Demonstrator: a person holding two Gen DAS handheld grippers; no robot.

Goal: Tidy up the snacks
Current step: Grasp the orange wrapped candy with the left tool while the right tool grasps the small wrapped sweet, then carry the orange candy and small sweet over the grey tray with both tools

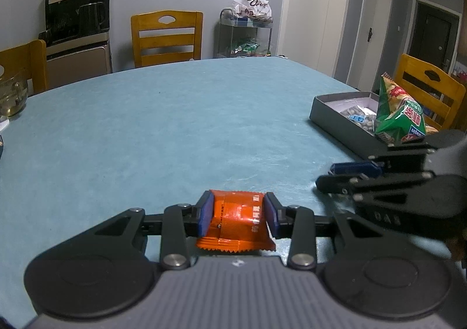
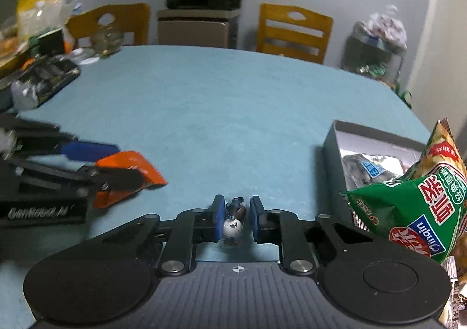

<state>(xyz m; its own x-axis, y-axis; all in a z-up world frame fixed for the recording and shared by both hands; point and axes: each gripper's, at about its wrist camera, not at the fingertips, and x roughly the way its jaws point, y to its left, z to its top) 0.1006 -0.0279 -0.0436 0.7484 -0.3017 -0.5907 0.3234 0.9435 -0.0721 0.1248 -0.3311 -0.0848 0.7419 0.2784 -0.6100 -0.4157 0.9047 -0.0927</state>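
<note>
Blue pads of the left gripper [image 1: 238, 216] clamp an orange snack packet [image 1: 236, 219] by its two sides, its long axis running away from the camera and its crimped end toward it, above the blue tablecloth [image 1: 175, 124]. The right gripper [image 2: 235, 218] pinches a small dark-and-white wrapped candy [image 2: 233, 219], which stands lengthwise between the pads. Right of both, a grey box [image 2: 332, 151] holds a seed packet [image 2: 364, 171], with a green crisp bag [image 2: 408, 212] near it.

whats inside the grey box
In the grey box lies a clear packet of seeds with a blue label. A green snack bag covers its near end, so anything there is hidden.
</note>
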